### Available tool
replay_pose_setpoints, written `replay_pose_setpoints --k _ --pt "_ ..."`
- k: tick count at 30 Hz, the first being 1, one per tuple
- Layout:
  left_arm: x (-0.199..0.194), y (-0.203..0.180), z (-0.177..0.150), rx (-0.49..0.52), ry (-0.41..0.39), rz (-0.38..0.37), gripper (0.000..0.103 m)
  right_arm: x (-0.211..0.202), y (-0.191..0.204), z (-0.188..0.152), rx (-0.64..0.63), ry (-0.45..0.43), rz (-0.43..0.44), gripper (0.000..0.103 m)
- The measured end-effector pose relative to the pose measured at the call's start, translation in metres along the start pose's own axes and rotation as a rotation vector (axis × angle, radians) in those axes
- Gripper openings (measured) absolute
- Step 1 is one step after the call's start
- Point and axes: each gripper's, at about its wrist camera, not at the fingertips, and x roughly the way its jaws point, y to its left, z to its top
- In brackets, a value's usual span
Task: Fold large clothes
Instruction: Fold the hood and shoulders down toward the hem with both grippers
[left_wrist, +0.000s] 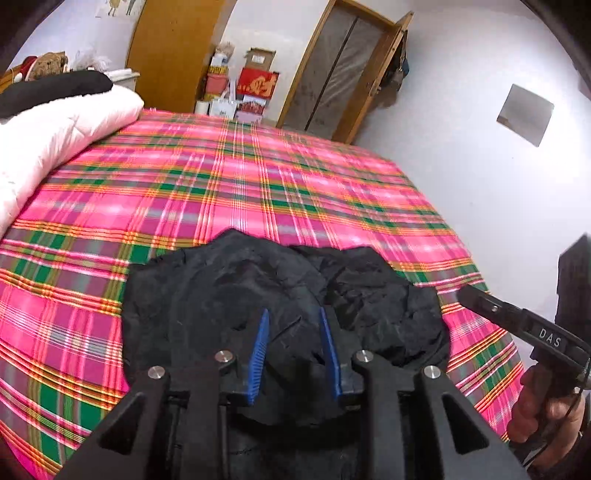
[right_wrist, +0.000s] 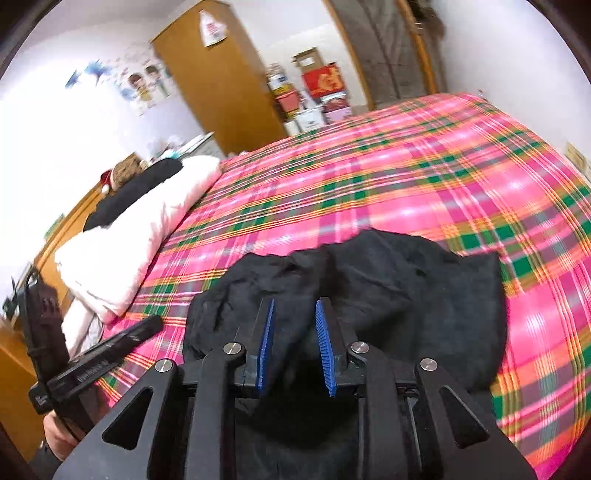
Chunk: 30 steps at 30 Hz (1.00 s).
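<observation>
**Left wrist view: black garment lies bundled at the bed's near edge, both grippers free of it**

Nearest the lens, the left gripper (left_wrist: 292, 314) hangs over the black garment (left_wrist: 280, 295) with its blue pads (left_wrist: 260, 343) partly apart and nothing pinched between them. The right wrist view shows the right gripper (right_wrist: 294, 306) the same way, its jaws narrowly parted above the cloth, not biting it. Each tool points down at the heap from the near side, seemingly so either can pick a fresh edge. The garment sits crumpled and roughly doubled near the front of the plaid bedspread (left_wrist: 258, 177), with flat cloth beyond it as working room. A hand (left_wrist: 535, 402) holds the right tool at the frame's edge. Further back, a white quilt (left_wrist: 55, 136) lies pushed to one side, likely to keep that space free, with stacked boxes (left_wrist: 255, 88) by the far wall.
</observation>
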Motion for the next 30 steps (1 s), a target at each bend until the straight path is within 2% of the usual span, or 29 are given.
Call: replay_pose_setpoints --k 2,6,9,18,25,28,30 --pt "0.012 0.004 -0.013 -0.011 0.035 -0.002 0.03 0.02 -0.001 -0.014 -0.019 0.057 -0.018 0.023" --pt "0.032 0.018 -0.058 -0.041 0.127 0.009 0.03 0.055 -0.03 -0.067 0.006 0.179 -0.084 0.023" --pt "0.048 0.026 -0.082 -0.066 0.186 0.014 0.04 0.069 -0.043 -0.097 0.036 0.237 -0.105 0.023" --pt "0.07 0.024 -0.097 -0.04 0.179 0.023 0.044 0.085 -0.056 -0.114 0.028 0.244 -0.128 0.027" --pt "0.085 0.018 -0.108 -0.006 0.139 0.091 0.045 0.099 -0.052 -0.129 -0.016 0.229 -0.178 0.028" --pt "0.088 0.009 -0.116 0.046 0.111 0.135 0.045 0.101 -0.048 -0.132 -0.029 0.233 -0.199 0.028" --pt "0.087 0.009 -0.116 0.034 0.11 0.133 0.045 0.097 -0.047 -0.13 -0.026 0.246 -0.197 0.028"
